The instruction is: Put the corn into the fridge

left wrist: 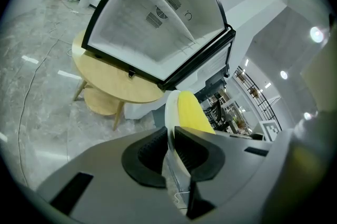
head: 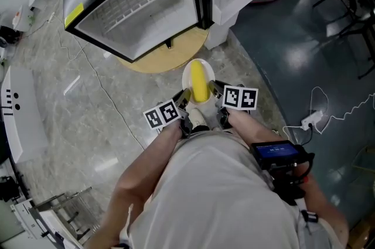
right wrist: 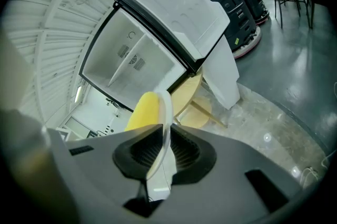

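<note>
From the head view we see the corn (head: 200, 82) lying on a small white plate (head: 187, 79), carried just in front of us, with the left gripper (head: 186, 99) on its near-left rim and the right gripper (head: 215, 92) on its near-right rim. The open fridge (head: 135, 7) stands farther off on a round wooden table (head: 170, 58). In the left gripper view, the left gripper (left wrist: 169, 149) has its jaws pinched onto the thin plate (left wrist: 170, 112) edge, the corn (left wrist: 192, 112) to the right of it and the fridge (left wrist: 158, 22) beyond. In the right gripper view, the right gripper (right wrist: 163, 152) is likewise clamped on the plate (right wrist: 168, 112) rim, the corn (right wrist: 143, 111) to the left. We judge the main risk to be the loose corn rolling off if either side dips, or the slim rim slipping from the pads as we reach for the shelf.
</note>
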